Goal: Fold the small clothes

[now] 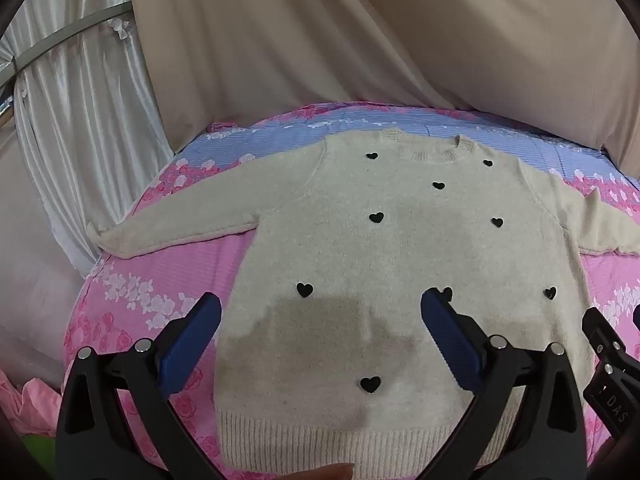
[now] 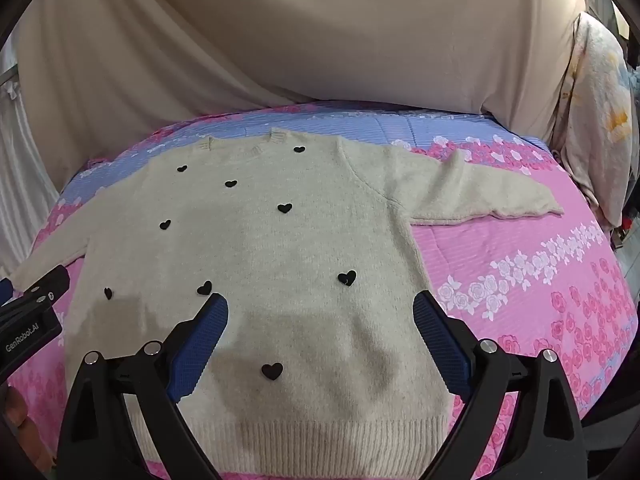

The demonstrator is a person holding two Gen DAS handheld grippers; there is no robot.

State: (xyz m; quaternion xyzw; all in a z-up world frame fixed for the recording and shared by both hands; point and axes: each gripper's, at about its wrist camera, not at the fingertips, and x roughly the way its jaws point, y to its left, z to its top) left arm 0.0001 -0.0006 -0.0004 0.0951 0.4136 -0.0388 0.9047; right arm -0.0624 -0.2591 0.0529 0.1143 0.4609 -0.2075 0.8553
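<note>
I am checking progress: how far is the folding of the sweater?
Done: the sweater lies flat on the bedspread, sleeves spread out. In hand: nothing; left gripper and right gripper hover open above it. Left: every fold.

Support: a bed (image 1: 168,264), covered by a quilted bedspread (image 2: 520,248).
Bedspread colours: pink with rose prints near the camera, blue-lilac stripes along the far edge.
Lying on it: a cream knitted sweater (image 1: 384,248) with small black hearts, spread flat, front up.
Sweater layout: neckline toward the far blue band, ribbed hem nearest the camera, both sleeves stretched out sideways on the pink cloth.
Contact: sweater rests directly on the bedspread.
</note>
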